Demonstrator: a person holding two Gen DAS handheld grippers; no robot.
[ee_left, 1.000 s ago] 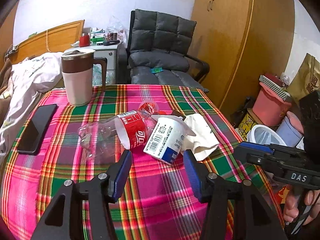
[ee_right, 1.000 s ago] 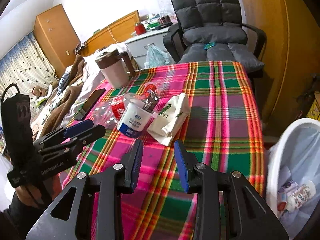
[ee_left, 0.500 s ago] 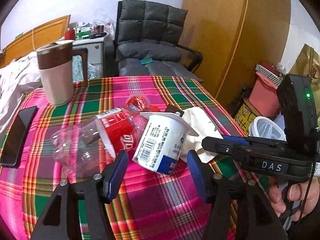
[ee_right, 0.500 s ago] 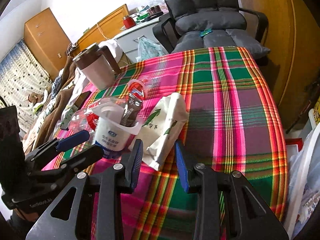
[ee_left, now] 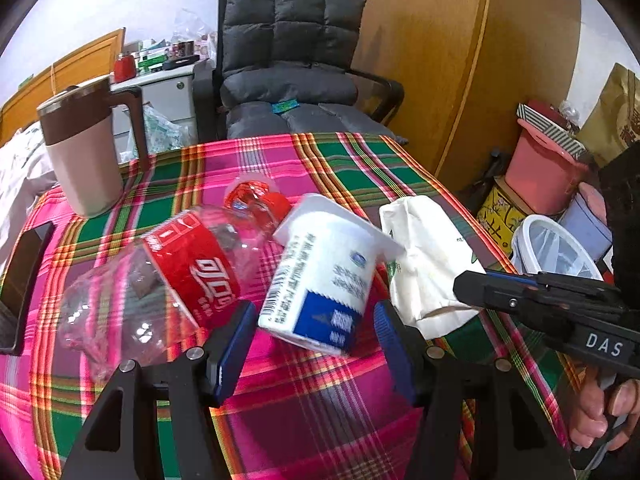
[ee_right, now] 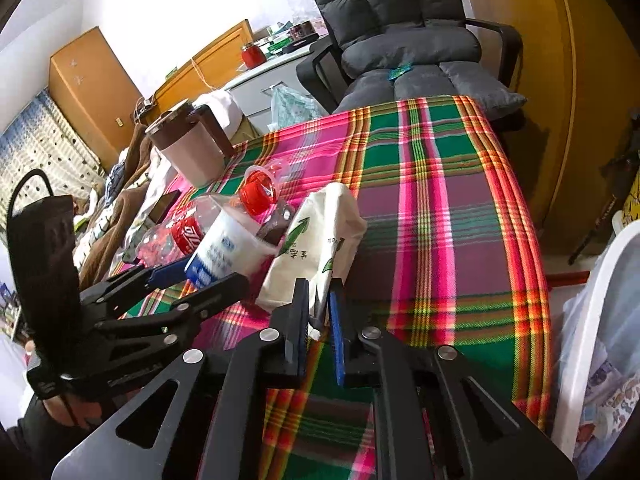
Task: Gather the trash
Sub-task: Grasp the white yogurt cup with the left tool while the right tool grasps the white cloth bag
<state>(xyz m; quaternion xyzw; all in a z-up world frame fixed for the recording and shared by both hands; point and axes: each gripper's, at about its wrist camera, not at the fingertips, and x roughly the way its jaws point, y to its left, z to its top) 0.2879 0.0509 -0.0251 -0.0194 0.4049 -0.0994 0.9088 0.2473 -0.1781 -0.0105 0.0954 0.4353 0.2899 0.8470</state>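
Closing on the near end of the white paper bag (ee_right: 316, 236), the right claw (ee_right: 319, 312) has just narrowed its jaws, which stood clearly apart half a second ago; the bag's lower edge now sits pinched between the blue pads. The bag lies on the plaid tabletop (ee_right: 440, 208), toward its near edge, with its far end still resting on the cloth.

The left claw (ee_left: 316, 340) is wide and holds nothing. It is now closer to the trash than one second ago: the white yogurt cup (ee_left: 324, 280), lying tilted on its side, fills the space just ahead of the two blue pads, where before it lay well beyond them. Its jaws also stand a little wider than a second ago. I cannot tell if a pad touches the cup.

The clear cola bottle (ee_left: 172, 276) lies on its side against the cup, toward the left edge. The mug (ee_left: 84, 152) stands upright near the far left corner, as before.
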